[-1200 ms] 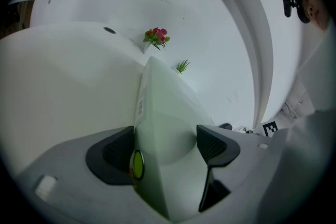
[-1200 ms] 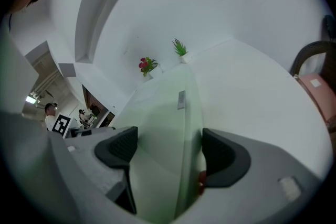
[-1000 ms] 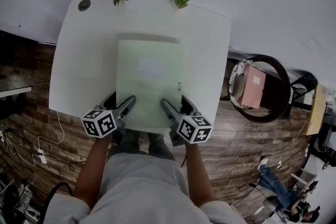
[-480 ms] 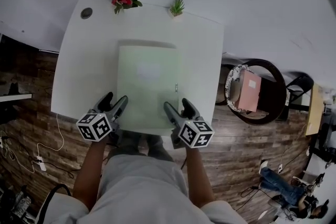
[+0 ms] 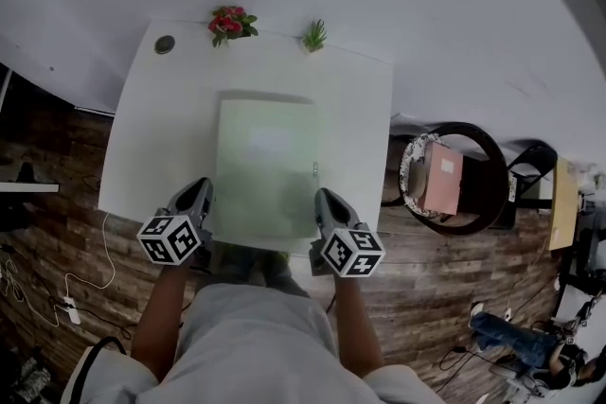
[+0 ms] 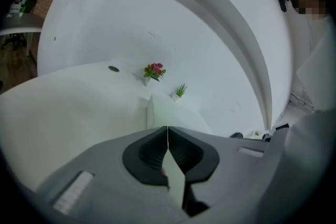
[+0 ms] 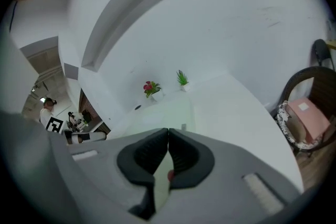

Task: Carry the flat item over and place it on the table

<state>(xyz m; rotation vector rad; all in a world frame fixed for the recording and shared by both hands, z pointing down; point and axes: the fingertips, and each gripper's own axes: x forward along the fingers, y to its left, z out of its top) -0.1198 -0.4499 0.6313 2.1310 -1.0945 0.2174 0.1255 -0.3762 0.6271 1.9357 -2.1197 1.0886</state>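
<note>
A pale green flat item [image 5: 265, 167] lies lengthwise on the white table [image 5: 151, 137], its near edge at the table's front edge. My left gripper [image 5: 197, 197] is shut on the item's near left corner. My right gripper [image 5: 328, 201] is shut on its near right corner. In the left gripper view the thin sheet [image 6: 167, 112] runs edge-on out of the closed left gripper [image 6: 167, 128] toward the plants. The right gripper view shows the same sheet [image 7: 164, 112] pinched in the right gripper [image 7: 168, 131]. Whether the item is lifted off the table I cannot tell.
A pot of red flowers [image 5: 227, 22] and a small green plant [image 5: 313, 36] stand at the table's far edge, with a round grommet [image 5: 165, 43] at its far left corner. To the right stands a dark round chair [image 5: 473, 139] holding a pink box [image 5: 442, 178]. Cables lie on the wooden floor [image 5: 57, 241].
Both grippers had open jaws straddling the item's near edge; now both are shut on its near corners. The table has slid lower in the head view.
</note>
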